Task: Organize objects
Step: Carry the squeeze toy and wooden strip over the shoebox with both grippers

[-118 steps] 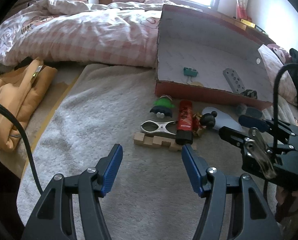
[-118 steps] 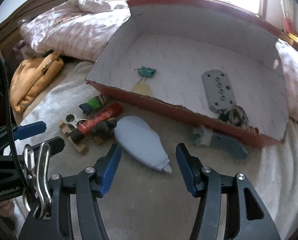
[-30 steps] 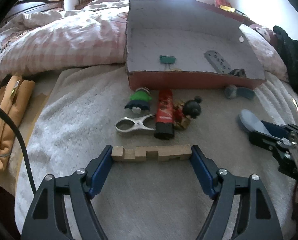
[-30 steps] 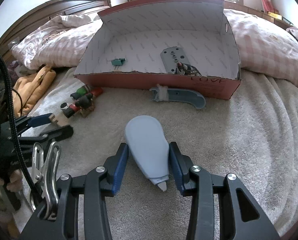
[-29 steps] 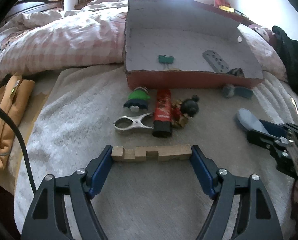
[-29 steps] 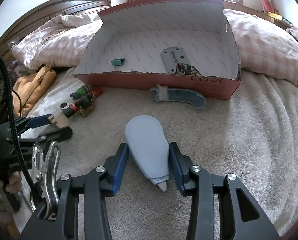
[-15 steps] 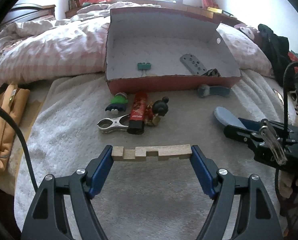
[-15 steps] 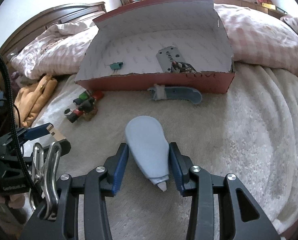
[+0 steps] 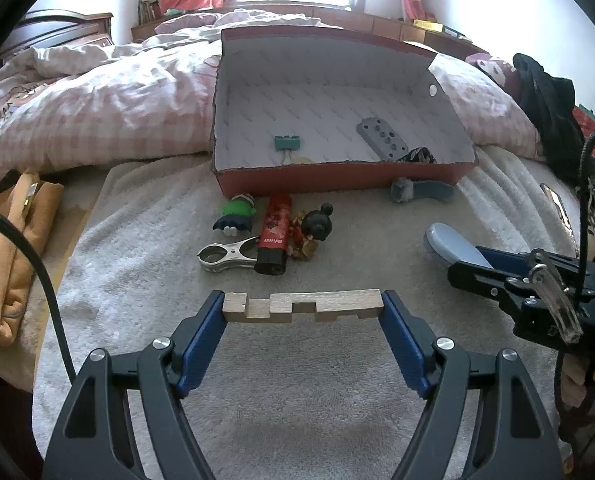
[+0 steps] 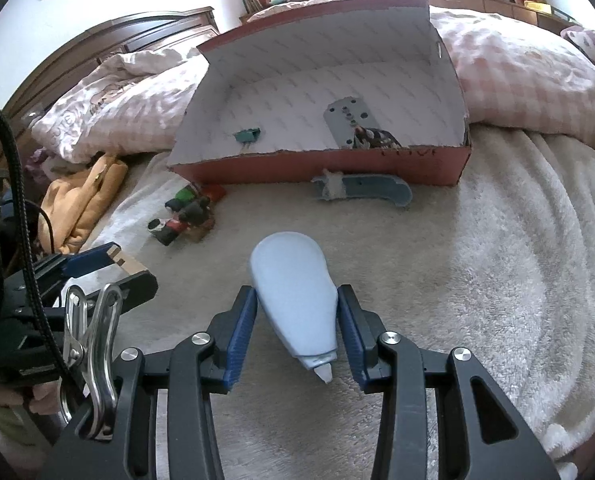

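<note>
Left wrist view: the left gripper (image 9: 302, 307) is gripping a notched wooden block (image 9: 301, 306) end to end, fingers (image 9: 201, 338) spread wide with one pad pressing each end, block lying crosswise and lifted above the grey blanket (image 9: 297, 420). Ahead on the blanket, a metal clip (image 9: 226, 254), red tube (image 9: 274, 236), green toy (image 9: 237, 216) and black-headed figurine (image 9: 315, 228) are lying close together just in front of the red box (image 9: 337, 180). A teal clip (image 9: 287, 143) and grey holed plate (image 9: 382, 142) are sitting inside the box. The right gripper (image 9: 457, 256) is showing at right edge, holding a blue tape dispenser (image 9: 447, 244).

Right wrist view: the right gripper (image 10: 297, 322) is clamping the blue tape dispenser (image 10: 295, 288), fingers (image 10: 241, 328) partly closed, pads touching both its sides, white tip pointing back toward camera. A blue handle piece (image 10: 363, 192) is lying against the box front wall (image 10: 317, 168). The left gripper (image 10: 105, 262) with the wooden block (image 10: 127, 266) is showing at left.
</note>
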A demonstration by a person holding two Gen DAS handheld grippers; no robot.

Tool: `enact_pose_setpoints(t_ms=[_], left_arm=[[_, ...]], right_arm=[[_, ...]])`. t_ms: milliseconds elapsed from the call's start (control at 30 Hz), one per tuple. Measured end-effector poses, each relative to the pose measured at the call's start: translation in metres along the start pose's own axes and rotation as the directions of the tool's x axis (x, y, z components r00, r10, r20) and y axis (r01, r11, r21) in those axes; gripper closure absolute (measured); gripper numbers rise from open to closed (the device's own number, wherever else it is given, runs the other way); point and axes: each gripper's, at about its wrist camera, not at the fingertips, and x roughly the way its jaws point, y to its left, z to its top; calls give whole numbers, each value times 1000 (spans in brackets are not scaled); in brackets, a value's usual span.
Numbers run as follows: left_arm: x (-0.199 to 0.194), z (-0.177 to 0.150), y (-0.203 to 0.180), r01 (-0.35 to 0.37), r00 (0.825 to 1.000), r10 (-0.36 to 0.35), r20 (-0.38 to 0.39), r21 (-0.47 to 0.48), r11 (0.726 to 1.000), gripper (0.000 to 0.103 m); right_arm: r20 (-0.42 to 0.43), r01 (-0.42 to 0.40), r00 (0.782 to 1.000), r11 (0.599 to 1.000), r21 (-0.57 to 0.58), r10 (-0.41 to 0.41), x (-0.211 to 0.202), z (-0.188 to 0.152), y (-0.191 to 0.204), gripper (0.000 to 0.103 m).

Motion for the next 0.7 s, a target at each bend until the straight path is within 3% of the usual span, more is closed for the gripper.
enact_pose_setpoints(t_ms=[700], left_arm=[[-7,10,-4,-10,1000,10,22,-8,1000,26]], right_arm=[[36,-34,999,999,-26,35,-16,8,8,61]])
